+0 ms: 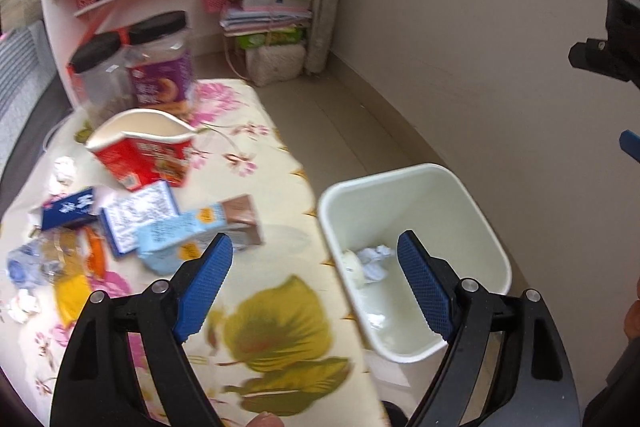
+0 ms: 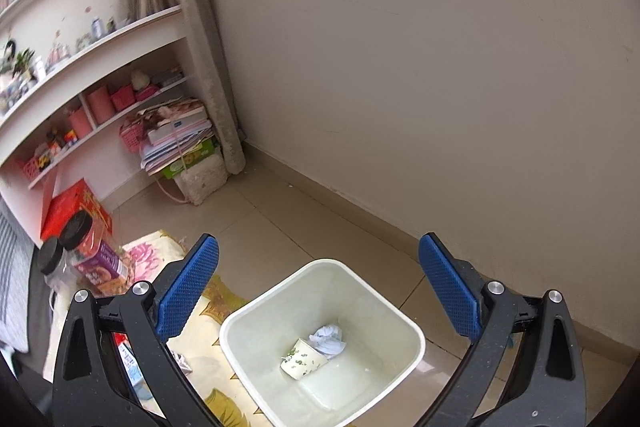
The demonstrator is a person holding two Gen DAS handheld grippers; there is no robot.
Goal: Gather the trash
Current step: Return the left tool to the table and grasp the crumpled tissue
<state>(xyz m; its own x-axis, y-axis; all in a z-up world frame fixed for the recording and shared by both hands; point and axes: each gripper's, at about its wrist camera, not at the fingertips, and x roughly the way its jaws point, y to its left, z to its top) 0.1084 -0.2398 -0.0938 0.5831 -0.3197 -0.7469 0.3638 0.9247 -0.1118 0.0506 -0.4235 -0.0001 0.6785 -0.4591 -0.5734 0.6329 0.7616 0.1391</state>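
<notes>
Both grippers, left gripper (image 1: 316, 291) and right gripper (image 2: 319, 291), fingers apart, empty. Risk: crushed red cup (image 1: 144, 155) slipping during carry, missing bin (image 1: 416, 179) right of tabletop (image 1: 280, 327).

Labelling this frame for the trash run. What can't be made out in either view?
- Left wrist view: print on the red cup and blue wrappers is motion-blurred, unreadable.
- Left wrist view: clear crumpled plastic runs into the fisheye edge; type unclear.
- Left wrist view: the right hand-held gripper is cut off by the frame edge.
- Right wrist view: the table and its trash are mostly hidden by the gripper's own finger.
</notes>
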